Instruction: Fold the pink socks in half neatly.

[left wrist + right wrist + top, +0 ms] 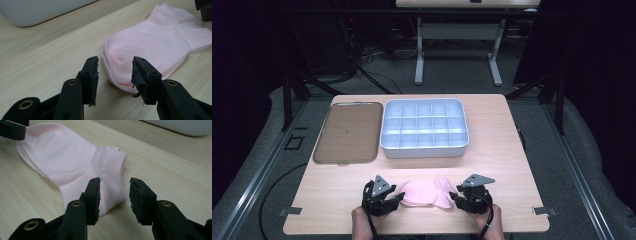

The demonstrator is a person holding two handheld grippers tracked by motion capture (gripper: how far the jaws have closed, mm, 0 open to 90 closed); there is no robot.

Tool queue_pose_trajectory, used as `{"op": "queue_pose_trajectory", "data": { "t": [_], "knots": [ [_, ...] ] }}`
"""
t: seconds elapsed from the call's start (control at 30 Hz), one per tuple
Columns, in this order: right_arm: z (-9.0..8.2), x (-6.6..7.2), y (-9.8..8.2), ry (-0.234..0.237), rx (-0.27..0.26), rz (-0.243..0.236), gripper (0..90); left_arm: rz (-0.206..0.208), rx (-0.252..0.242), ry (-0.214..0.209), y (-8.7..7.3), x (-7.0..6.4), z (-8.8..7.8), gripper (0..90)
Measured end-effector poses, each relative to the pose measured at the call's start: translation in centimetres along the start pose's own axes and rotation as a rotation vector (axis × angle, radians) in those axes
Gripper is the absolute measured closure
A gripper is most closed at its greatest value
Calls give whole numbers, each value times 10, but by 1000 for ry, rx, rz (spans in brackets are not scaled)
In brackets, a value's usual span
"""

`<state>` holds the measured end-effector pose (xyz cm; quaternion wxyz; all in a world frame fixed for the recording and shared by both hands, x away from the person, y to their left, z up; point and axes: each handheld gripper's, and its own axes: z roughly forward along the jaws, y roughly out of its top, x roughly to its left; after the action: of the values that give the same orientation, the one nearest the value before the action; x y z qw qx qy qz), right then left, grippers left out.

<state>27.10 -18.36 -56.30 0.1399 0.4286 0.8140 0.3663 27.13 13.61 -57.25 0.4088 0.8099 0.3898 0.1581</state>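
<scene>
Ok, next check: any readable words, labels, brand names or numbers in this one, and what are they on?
None can be read.
Pink sock: plain, no logo or print.
White divided box: no label visible.
Brown tray: one small dark speck near its middle, too small to tell whether it is a mark or text.
Left gripper and right gripper: black jaws bare, no markings.
Wooden table: no stickers or writing.

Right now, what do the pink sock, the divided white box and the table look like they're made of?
Pink sock: soft knit fabric, probably cotton blend; matte, with fine ribbing at the cuff and limp folds.
Divided white box: likely moulded plastic; smooth, slightly glossy, rounded corners, thin partition walls.
Table: pale wood-grain surface, probably laminate rather than solid wood; the streaks are even and flat.
</scene>
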Motion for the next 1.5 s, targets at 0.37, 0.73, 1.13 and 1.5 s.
{"op": "queue_pose_trajectory", "data": {
  "t": [0.37,0.73,1.13,1.5],
  "knots": [
    [-2,-4,-2,-29,19,-4,634,-98,-23,-81,-5,24,6,623],
    [0,-9,4,-10,28,33,580,-132,-8,-131,-10,31,12,657],
    [13,-11,1,3,63,41,645,-93,11,-130,-10,27,14,739],
    [13,-7,1,6,53,25,866,-81,13,-116,-10,24,14,783]
  ]
}}
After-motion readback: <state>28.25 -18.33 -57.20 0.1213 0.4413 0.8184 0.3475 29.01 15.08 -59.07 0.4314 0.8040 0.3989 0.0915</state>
